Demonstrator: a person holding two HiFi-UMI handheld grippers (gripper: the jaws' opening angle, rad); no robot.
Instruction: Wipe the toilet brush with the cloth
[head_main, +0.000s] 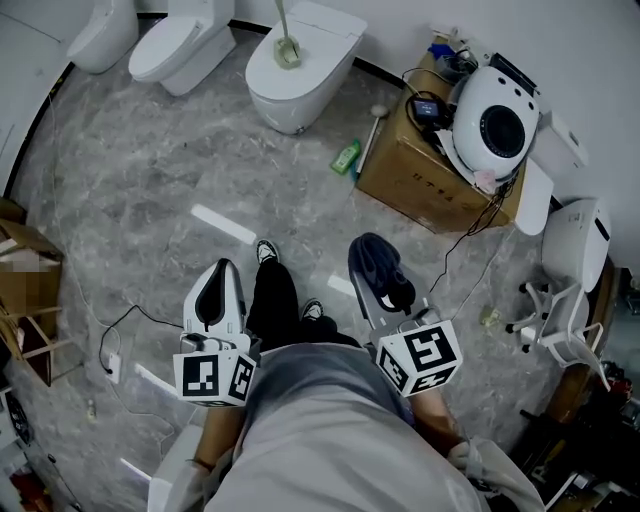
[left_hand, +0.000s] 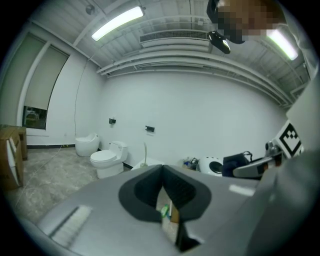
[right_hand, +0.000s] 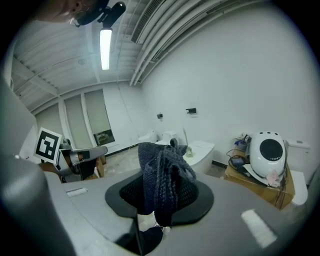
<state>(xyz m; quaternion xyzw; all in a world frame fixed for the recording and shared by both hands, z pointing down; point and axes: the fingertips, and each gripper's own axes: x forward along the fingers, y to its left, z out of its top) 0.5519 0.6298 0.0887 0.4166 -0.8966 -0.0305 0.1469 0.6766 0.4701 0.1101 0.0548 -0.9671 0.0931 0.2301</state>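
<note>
While the toilet brush (head_main: 287, 46) stands upright on the closed lid of a white toilet (head_main: 310, 70) at the top centre of the head view, the cloth (head_main: 382, 272) is far from it, low in the frame. It is a dark knitted piece, bunched and clamped between the jaws of the right gripper (head_main: 372, 256). In the right gripper view it rises above the jaw tips and hangs down between the pads. The left gripper (head_main: 221, 275) sits lower left, beside the person's dark trouser leg; its jaws meet at the tips with nothing between them. Two shoes (head_main: 266, 250) stand on the grey marbled floor (head_main: 150, 170) between the grippers. A green bottle (head_main: 346, 157) lies on the floor right of the toilet, just beside a cardboard box (head_main: 420, 175) that carries a round white device (head_main: 495, 125). Two more toilets (head_main: 180, 45) line the wall at upper left.
</note>
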